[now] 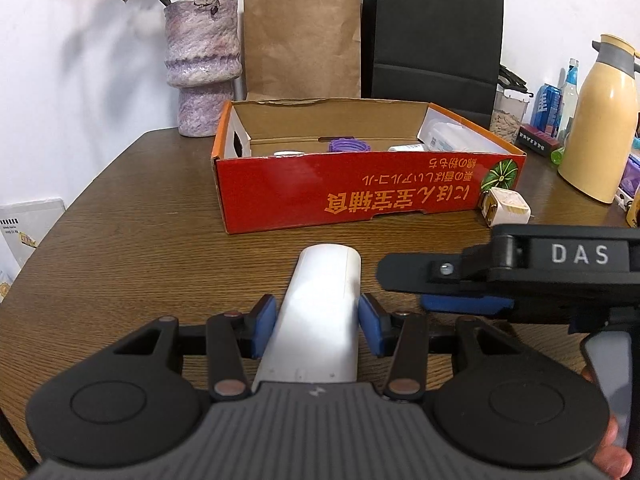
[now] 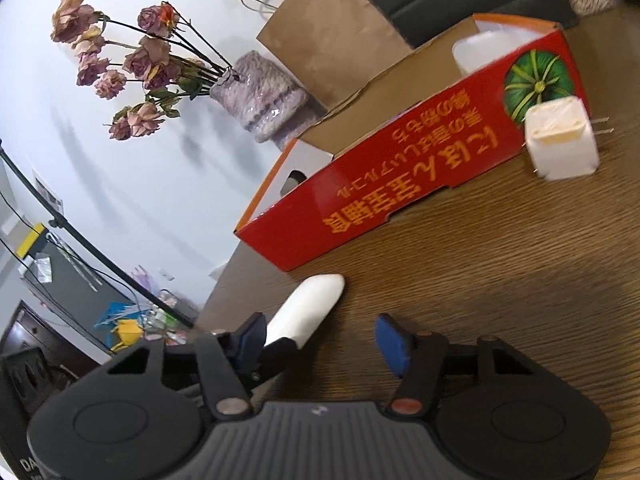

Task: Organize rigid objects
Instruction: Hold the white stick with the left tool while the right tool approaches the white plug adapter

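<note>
My left gripper (image 1: 318,326) is shut on a white oblong case (image 1: 320,312), held low over the wooden table (image 1: 140,240) and pointing at the red cardboard box (image 1: 360,192). The case also shows in the right wrist view (image 2: 308,312). The box (image 2: 400,184) is open on top and holds a purple ring (image 1: 347,145) and white items. A white plug adapter (image 1: 506,206) stands by the box's front right corner, also in the right wrist view (image 2: 560,140). My right gripper (image 2: 320,340) is open and empty, just right of the case; its finger (image 1: 424,276) reaches in from the right.
A purple vase (image 1: 202,64) with dried roses, a brown paper bag (image 1: 302,40) and a black bag (image 1: 432,32) stand behind the box. A yellow thermos (image 1: 600,120), a jar and bottles crowd the table's right side. The table edge curves at left.
</note>
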`<action>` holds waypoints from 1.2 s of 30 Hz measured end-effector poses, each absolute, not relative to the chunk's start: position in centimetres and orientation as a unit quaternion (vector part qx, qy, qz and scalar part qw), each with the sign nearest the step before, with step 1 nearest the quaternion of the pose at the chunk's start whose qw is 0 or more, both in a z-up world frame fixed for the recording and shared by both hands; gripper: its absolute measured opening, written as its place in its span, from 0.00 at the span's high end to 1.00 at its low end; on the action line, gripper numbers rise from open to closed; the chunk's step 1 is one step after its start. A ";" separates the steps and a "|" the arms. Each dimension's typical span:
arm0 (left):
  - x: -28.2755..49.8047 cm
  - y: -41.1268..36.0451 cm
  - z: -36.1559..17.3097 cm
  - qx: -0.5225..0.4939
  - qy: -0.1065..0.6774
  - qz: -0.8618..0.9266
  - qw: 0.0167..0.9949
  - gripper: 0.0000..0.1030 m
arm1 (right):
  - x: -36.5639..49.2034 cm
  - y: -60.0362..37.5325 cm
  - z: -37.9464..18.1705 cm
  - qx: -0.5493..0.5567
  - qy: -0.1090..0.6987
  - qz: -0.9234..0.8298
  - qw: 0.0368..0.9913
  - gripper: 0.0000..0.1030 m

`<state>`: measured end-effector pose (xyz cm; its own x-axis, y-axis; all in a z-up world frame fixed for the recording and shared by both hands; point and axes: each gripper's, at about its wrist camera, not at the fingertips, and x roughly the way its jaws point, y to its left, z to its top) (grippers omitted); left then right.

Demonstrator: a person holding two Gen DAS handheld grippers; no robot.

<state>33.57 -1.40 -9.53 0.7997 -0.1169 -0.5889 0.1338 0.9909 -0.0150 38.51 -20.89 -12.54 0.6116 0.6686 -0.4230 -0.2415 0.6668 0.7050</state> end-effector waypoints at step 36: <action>33.1 -1.4 -9.8 0.033 0.310 -0.077 0.947 0.56 | 39.7 -18.5 -13.8 0.354 0.377 0.287 0.806 0.75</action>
